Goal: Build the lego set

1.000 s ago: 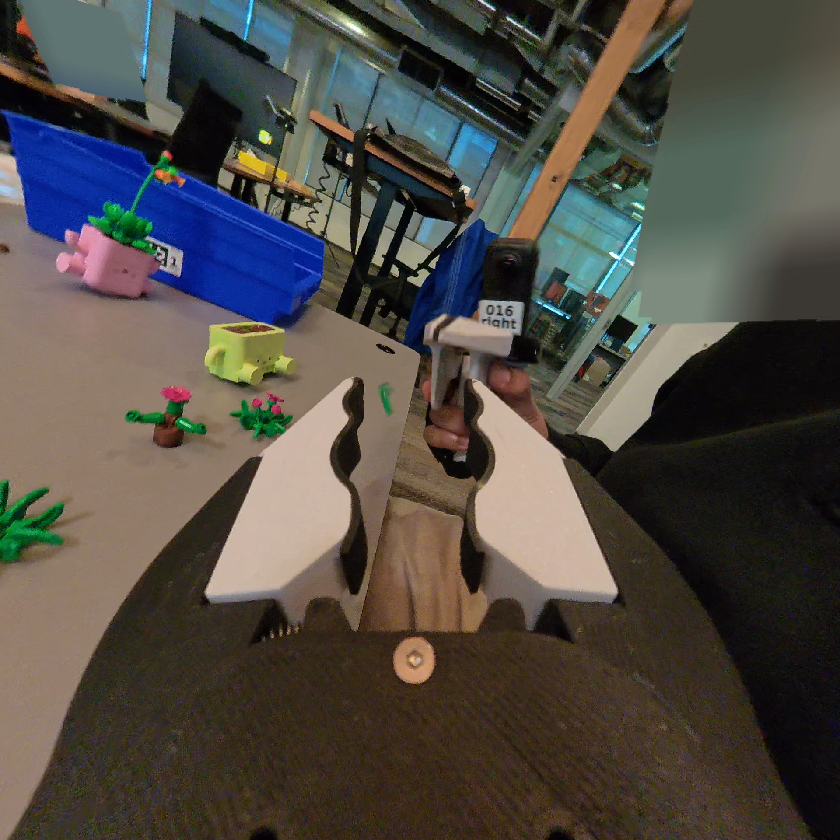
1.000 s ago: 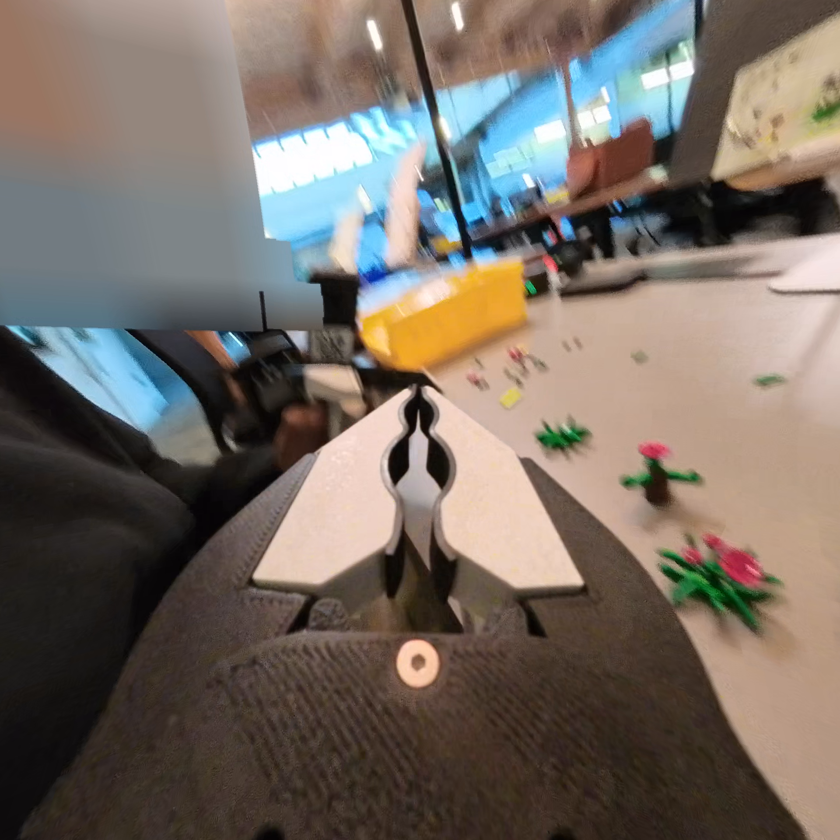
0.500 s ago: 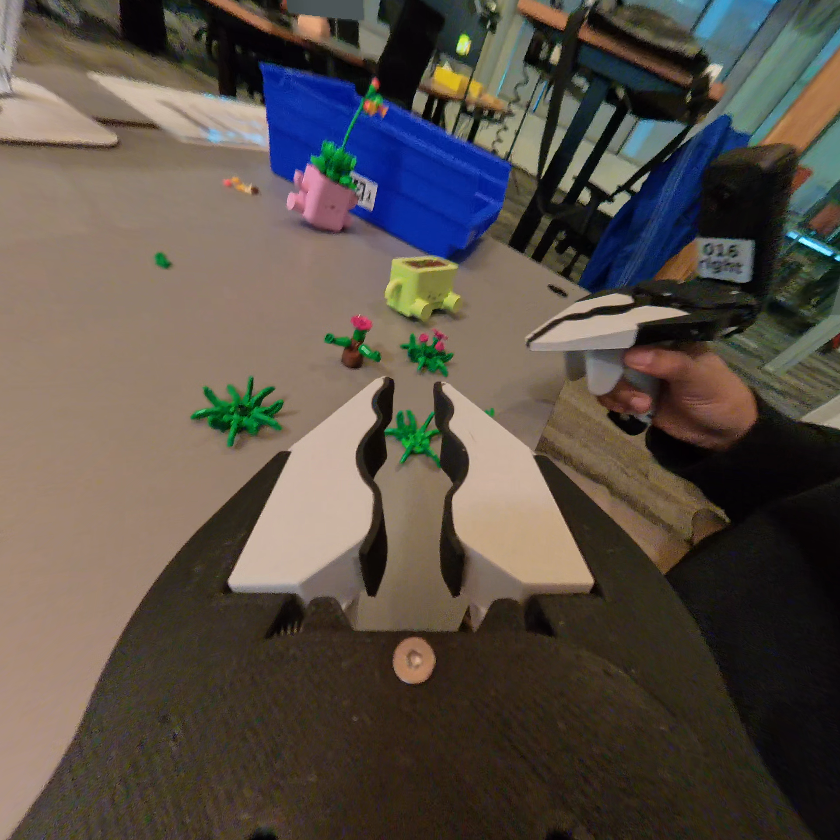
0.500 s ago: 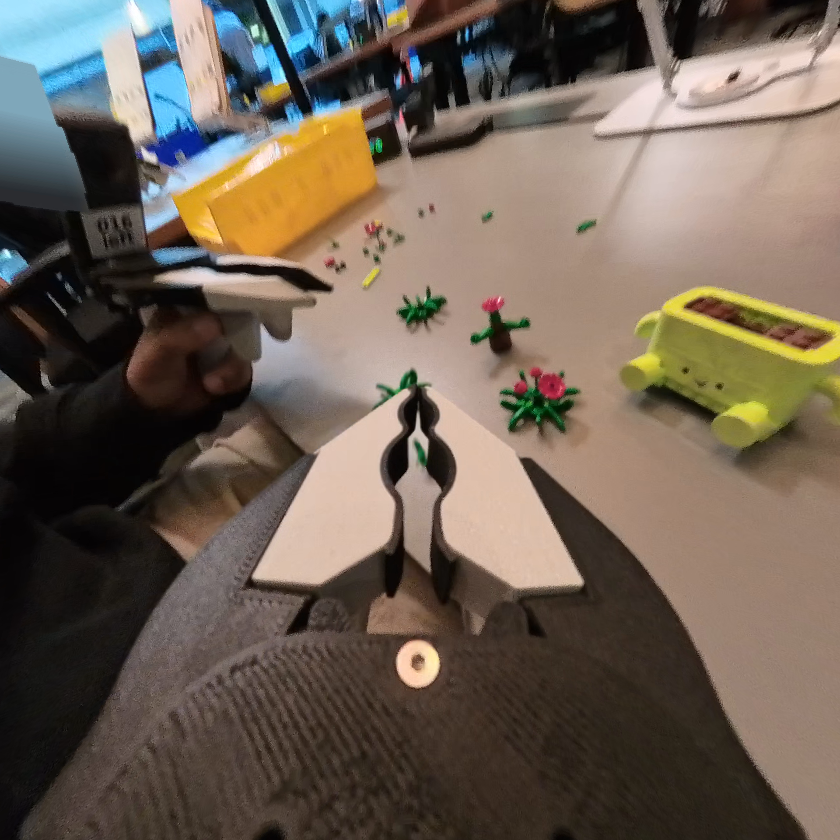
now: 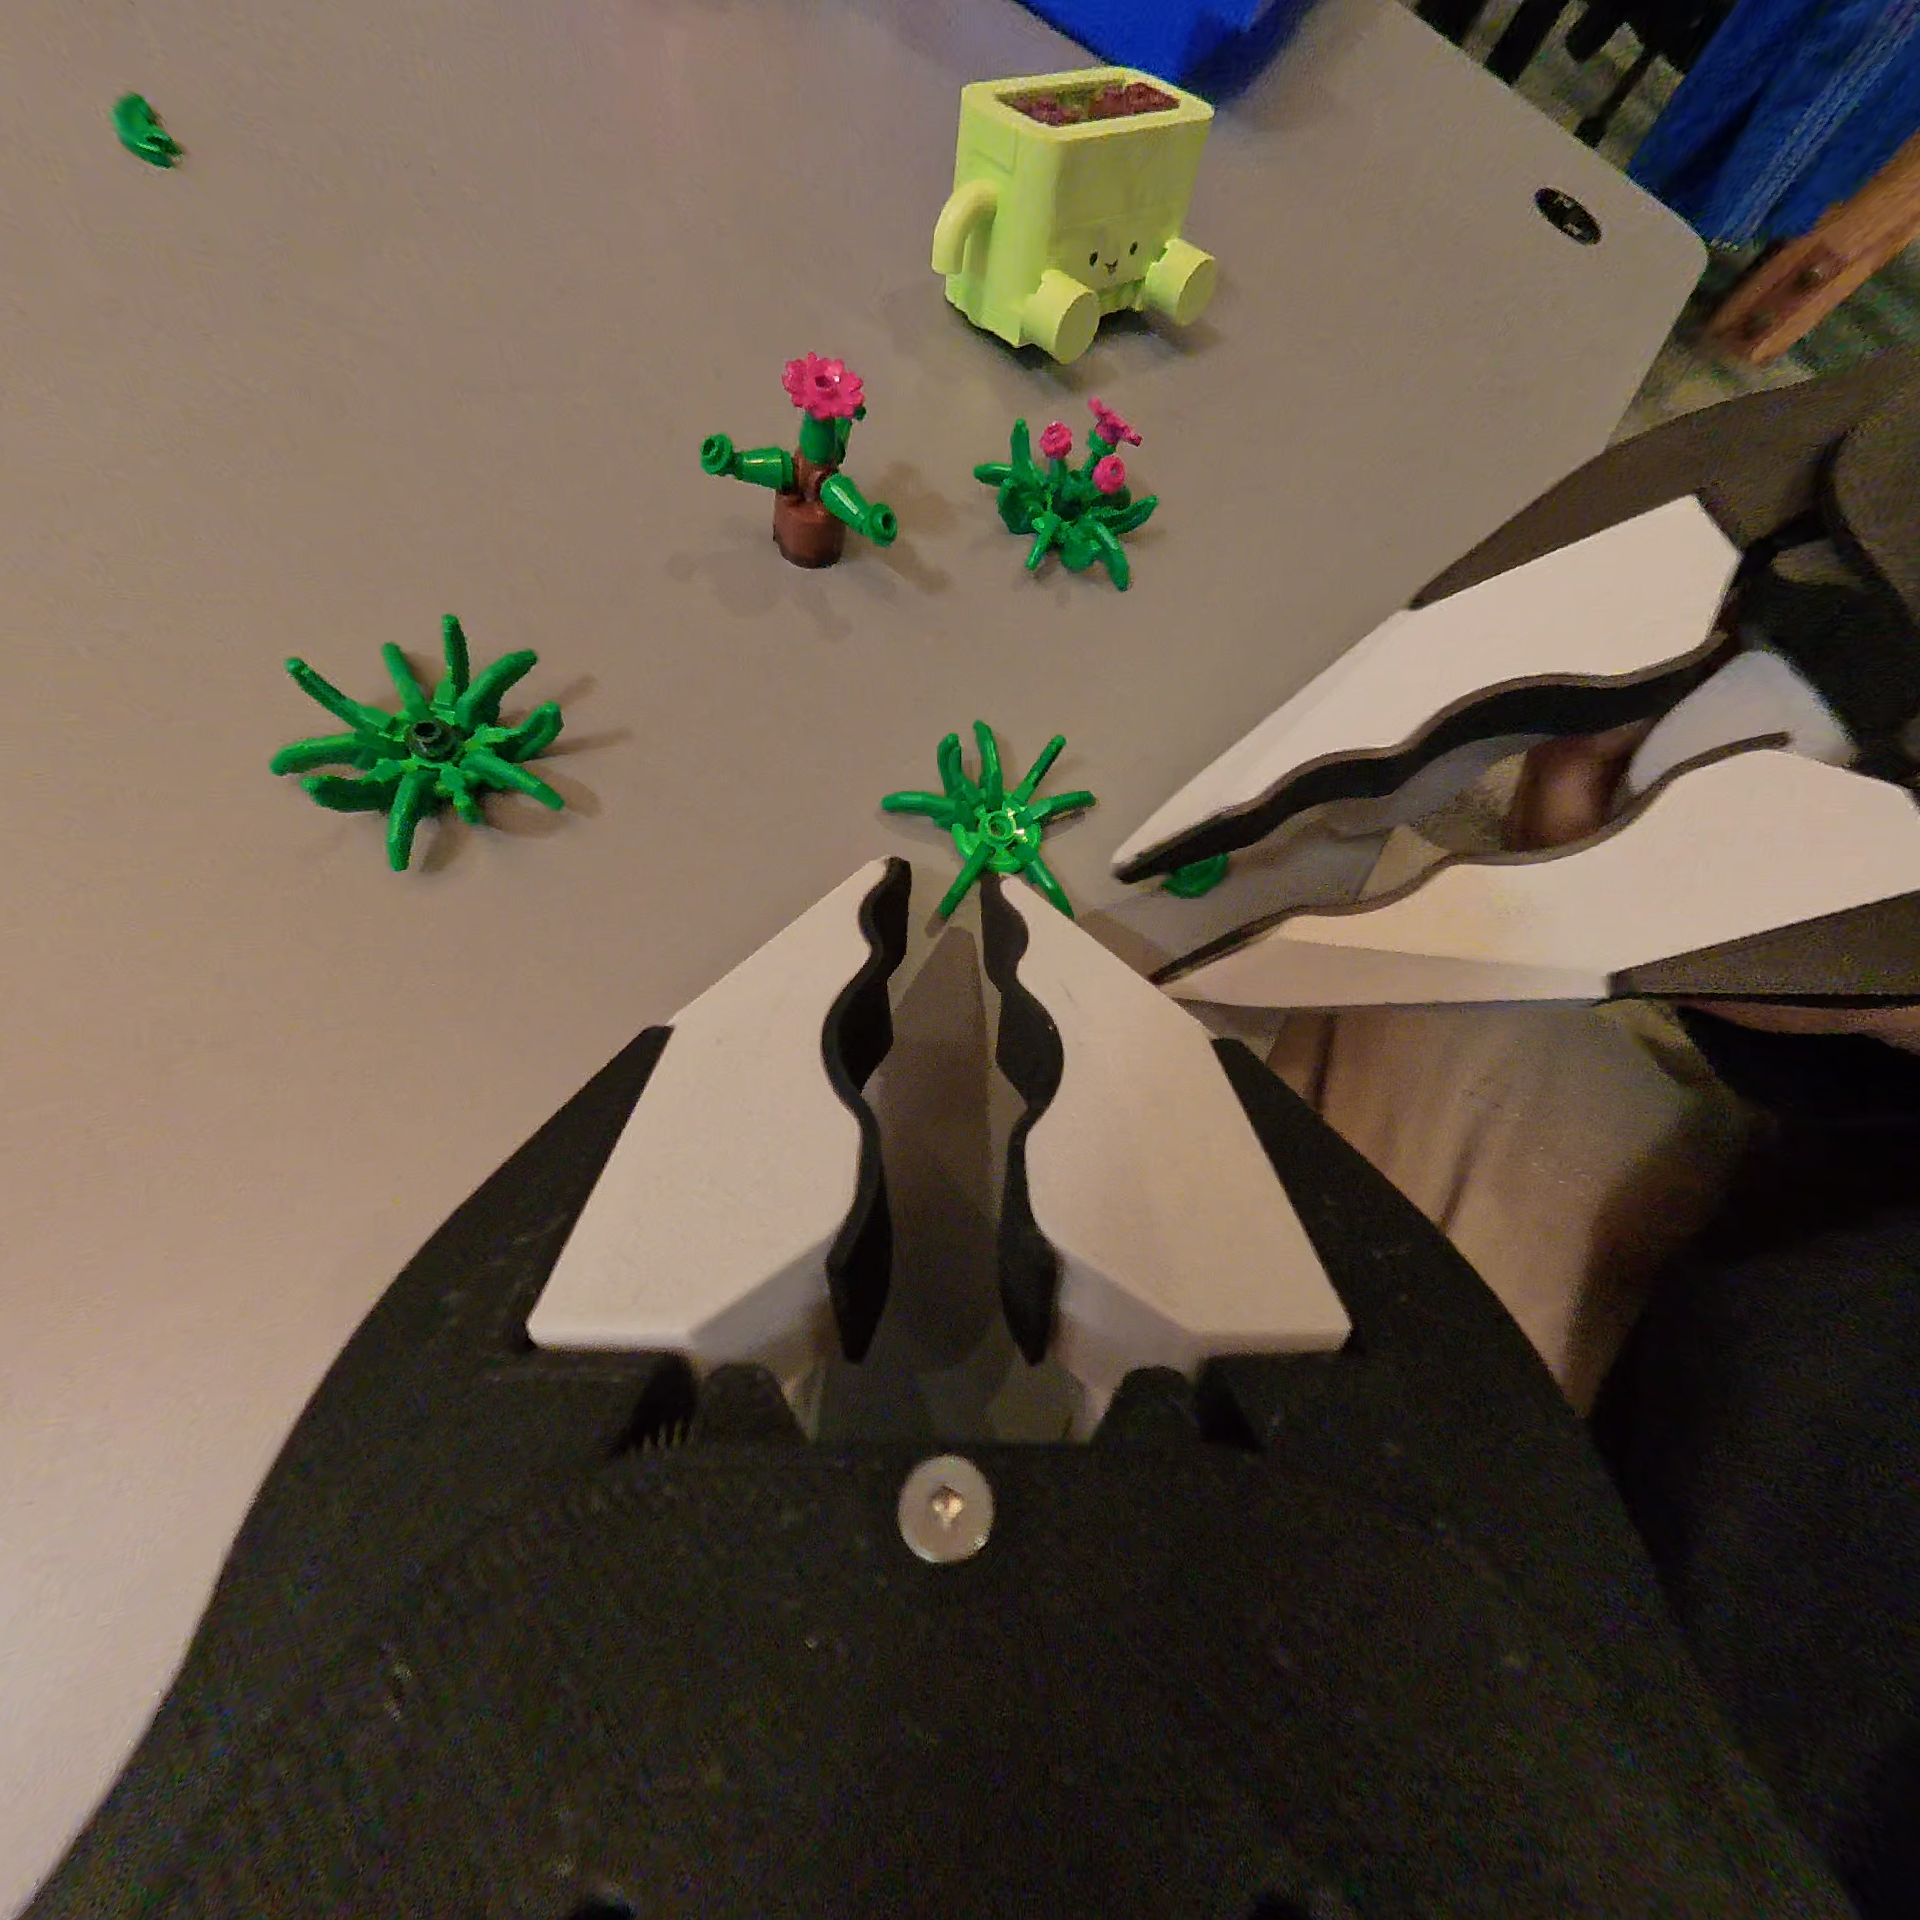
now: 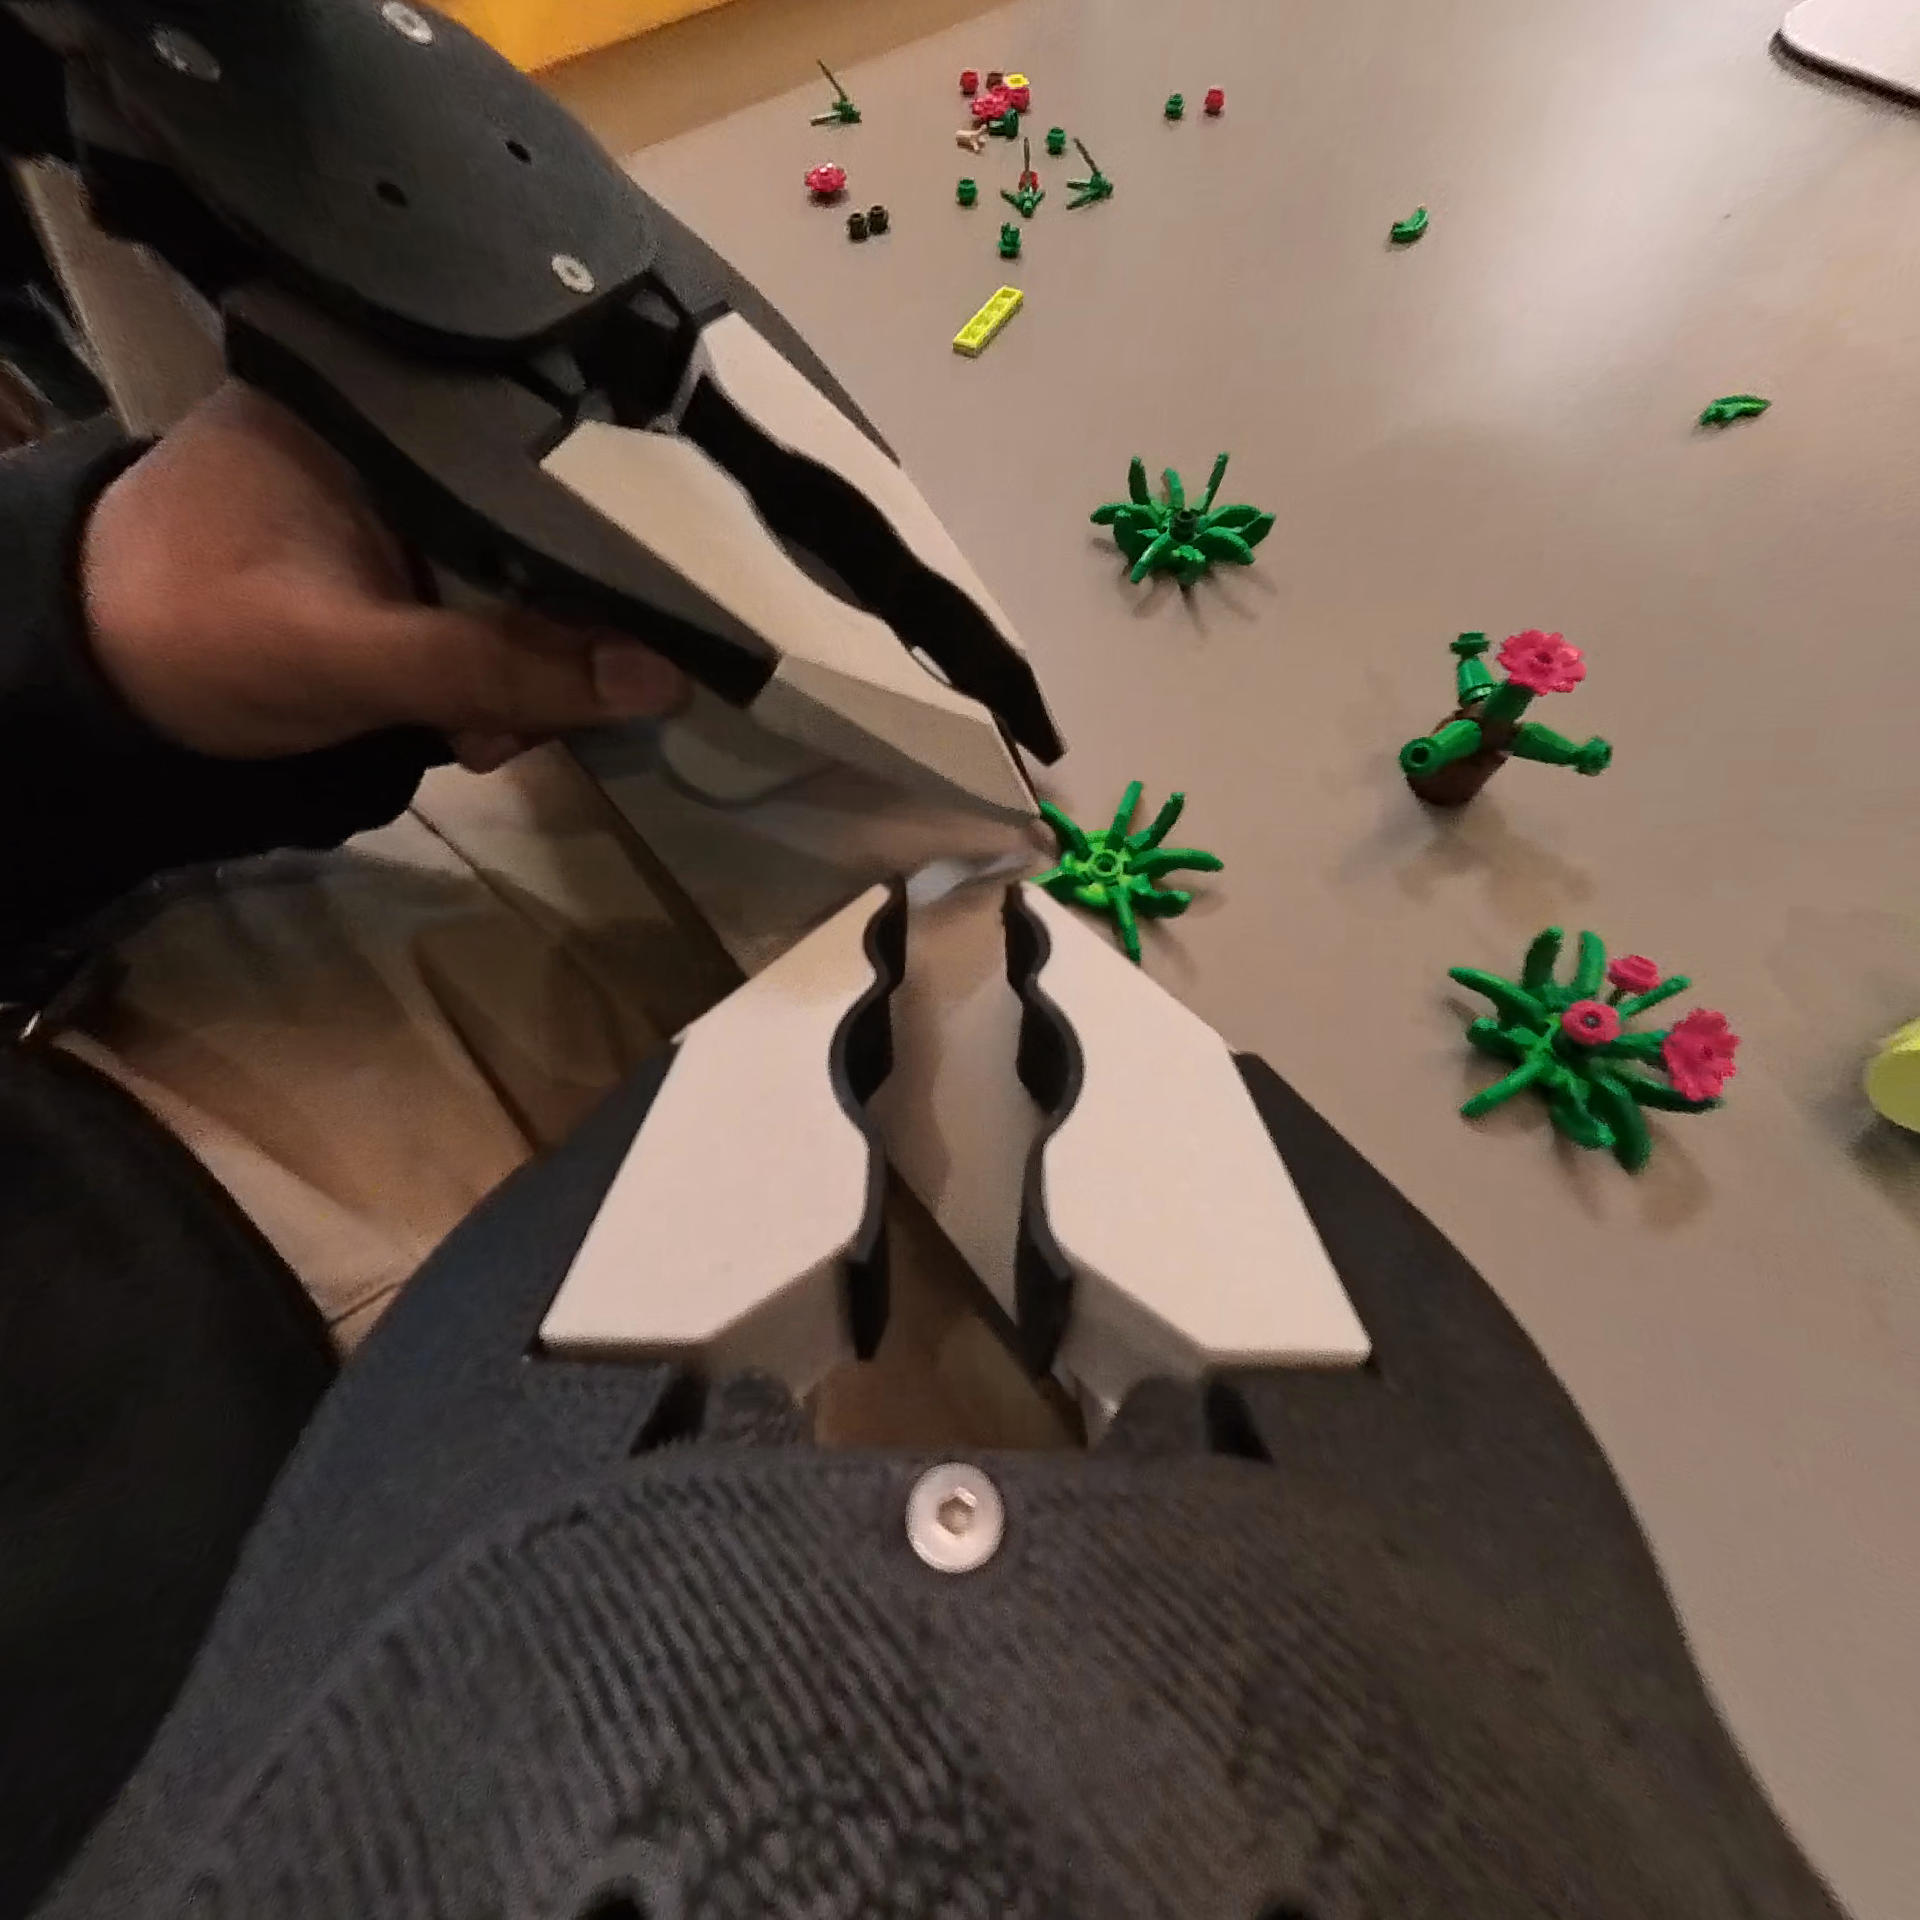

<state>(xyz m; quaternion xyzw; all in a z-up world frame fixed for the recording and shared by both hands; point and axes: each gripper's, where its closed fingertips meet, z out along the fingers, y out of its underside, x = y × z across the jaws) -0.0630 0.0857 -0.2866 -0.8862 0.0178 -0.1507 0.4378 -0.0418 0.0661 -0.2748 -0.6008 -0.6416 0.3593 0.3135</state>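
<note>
Grey desk point(image 5: 312, 312), carrying loose lego parts, fills both views; its rounded far-right corner shows in the left wrist view, with a blue bin point(image 5: 1143, 26) at the far edge. In the right wrist view a yellow bin point(image 6: 582, 21) stands at the far left.

Left tool point(image 5: 940, 883), fingers spread with a narrow gap, empty, points at the small green leaf rosette point(image 5: 992, 821), which lies flat on the desk just beyond the fingertips. Seen from the right wrist view, the left tool point(image 6: 1039, 790) angles down with its tips at the near-left edge of the same rosette point(image 6: 1127, 862); whether they touch cannot be told.

Right tool point(image 6: 956, 904), fingers likewise slightly spread and empty, sits just near-left of the rosette. In the left wrist view the right tool point(image 5: 1132, 914) enters from the right, a small green piece point(image 5: 1195, 878) lying beside its tips.

Lime-green pot point(image 5: 1075, 208), upright, far right. Larger green leaf rosette point(image 5: 416, 743), left. Flowered leaf cluster point(image 5: 1070, 499) and brown-stemmed pink flower point(image 5: 816, 468), both between pot and small rosette. Scattered small pieces point(image 6: 997, 156), far; yellow flat plate point(image 6: 987, 320) nearer.
</note>
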